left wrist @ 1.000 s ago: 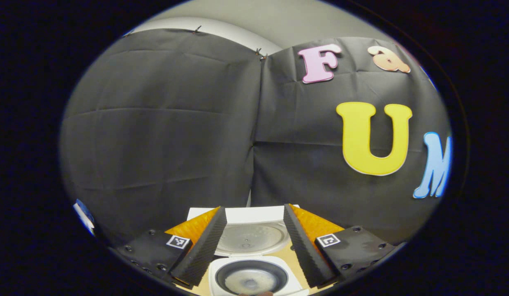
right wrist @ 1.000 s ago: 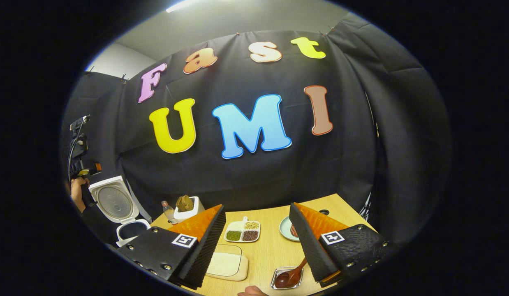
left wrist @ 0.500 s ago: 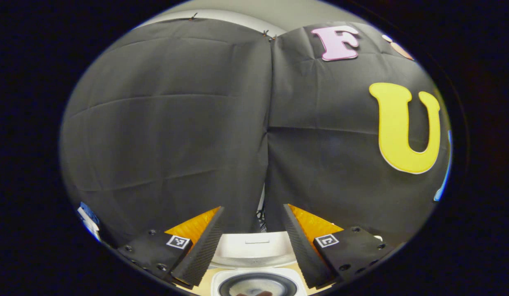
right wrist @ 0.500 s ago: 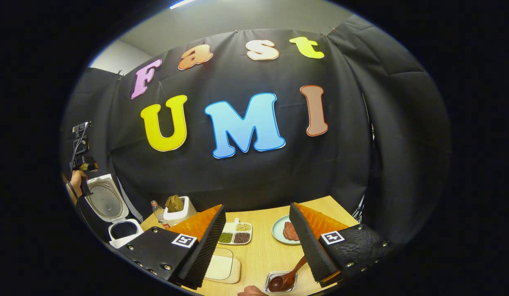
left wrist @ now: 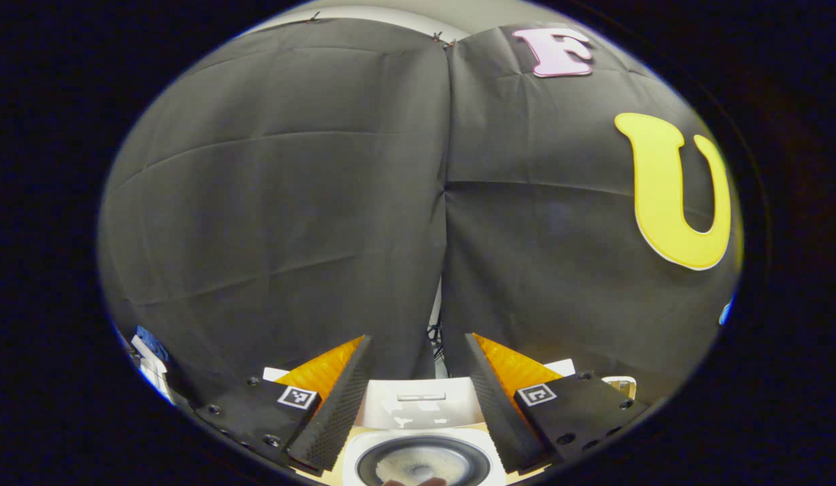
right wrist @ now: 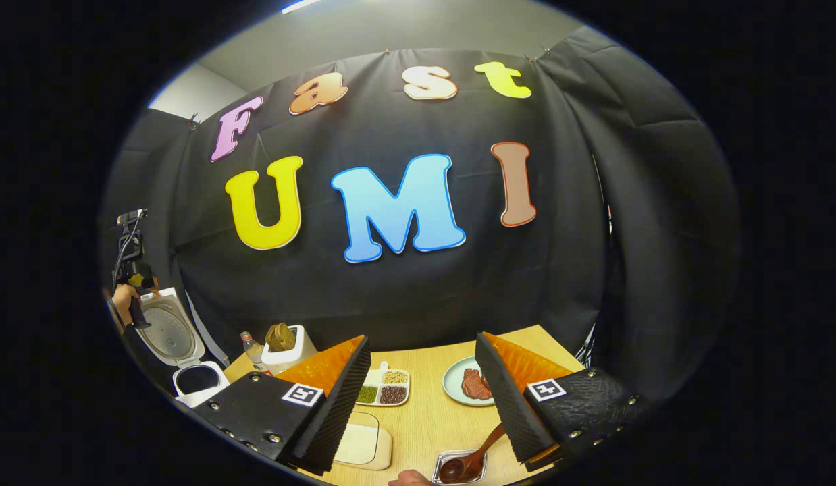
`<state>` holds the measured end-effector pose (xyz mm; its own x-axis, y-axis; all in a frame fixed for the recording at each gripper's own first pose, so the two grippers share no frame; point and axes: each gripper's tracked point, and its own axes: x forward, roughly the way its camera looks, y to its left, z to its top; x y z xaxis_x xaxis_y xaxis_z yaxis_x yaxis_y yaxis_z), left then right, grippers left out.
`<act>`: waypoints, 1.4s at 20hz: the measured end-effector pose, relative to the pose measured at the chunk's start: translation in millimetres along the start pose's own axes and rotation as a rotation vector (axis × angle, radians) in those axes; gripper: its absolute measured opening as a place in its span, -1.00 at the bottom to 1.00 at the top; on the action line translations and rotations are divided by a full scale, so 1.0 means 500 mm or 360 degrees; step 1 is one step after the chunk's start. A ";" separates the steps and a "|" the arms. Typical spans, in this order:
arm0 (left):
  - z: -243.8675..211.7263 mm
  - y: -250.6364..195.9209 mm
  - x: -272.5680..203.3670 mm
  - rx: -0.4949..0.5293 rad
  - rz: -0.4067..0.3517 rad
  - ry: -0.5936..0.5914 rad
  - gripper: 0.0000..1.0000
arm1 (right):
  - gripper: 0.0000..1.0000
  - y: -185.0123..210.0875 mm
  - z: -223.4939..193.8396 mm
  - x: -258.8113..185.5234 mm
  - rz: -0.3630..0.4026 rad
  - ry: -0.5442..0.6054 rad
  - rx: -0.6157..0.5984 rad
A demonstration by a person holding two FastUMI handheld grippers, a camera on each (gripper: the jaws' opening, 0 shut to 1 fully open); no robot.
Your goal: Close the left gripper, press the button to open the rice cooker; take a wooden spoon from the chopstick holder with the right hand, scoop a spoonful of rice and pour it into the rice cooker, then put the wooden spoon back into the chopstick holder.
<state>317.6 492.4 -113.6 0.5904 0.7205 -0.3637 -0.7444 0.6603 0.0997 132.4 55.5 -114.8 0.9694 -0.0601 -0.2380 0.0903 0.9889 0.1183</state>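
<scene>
The wooden table [right wrist: 431, 418] carries everything, and the largest thing on it is the white rice cooker [right wrist: 188, 378] at its far left end in the right gripper view. Its lid [right wrist: 169, 331] stands open, tipped up and back, with the dark inner pot facing upward. In the left gripper view the rice cooker [left wrist: 423, 459] lies directly below, its round pot holding a pale layer of rice, and the raised lid [left wrist: 418, 408] sits behind it.

Beside the cooker stands the white chopstick holder [right wrist: 286, 347], upright, with brown utensil heads poking from its top. A small bottle [right wrist: 250, 347] stands just left of it. Nearer centre lie a divided dish of beans [right wrist: 381, 391], a pale plate with a piece of meat [right wrist: 468, 381] and a cutting board [right wrist: 364, 445].

The wooden spoon [right wrist: 468, 459] rests with its bowl in a small metal tray [right wrist: 458, 467], its handle slanting up and right toward the right finger.

The right gripper [right wrist: 418, 398] hangs above the table, jaws wide apart, holding nothing. The left gripper [left wrist: 414, 395] hovers above the cooker, jaws likewise spread and empty. In the right gripper view the left gripper [right wrist: 131, 266] is held high by a hand [right wrist: 123, 304] beside the lid.
</scene>
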 end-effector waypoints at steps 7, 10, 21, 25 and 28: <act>-0.053 -0.016 -0.099 0.0043 -0.0037 -0.0055 0.82 | 0.88 0.027 0.023 -0.030 0.0062 -0.0082 -0.0075; -0.087 -0.021 -0.146 0.0037 -0.0046 -0.0058 0.84 | 0.75 0.026 0.019 -0.041 0.0078 -0.0070 -0.0092; -0.259 -0.041 -0.250 0.0053 -0.0143 0.0064 0.90 | 0.88 0.035 0.039 -0.064 0.0126 -0.0111 -0.0118; -0.297 -0.034 -0.255 0.0052 -0.0090 0.0087 0.83 | 0.88 0.039 0.032 -0.069 0.0139 -0.0098 -0.0133; -0.330 -0.032 -0.260 0.0051 -0.0069 0.0143 0.84 | 0.88 0.037 0.027 -0.070 0.0124 -0.0074 -0.0123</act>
<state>201.2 353.3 -220.7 0.5907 0.6700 -0.4496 -0.7072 0.6982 0.1112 103.2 74.3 -91.3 0.9825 0.0132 -0.1860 -0.0021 0.9982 0.0597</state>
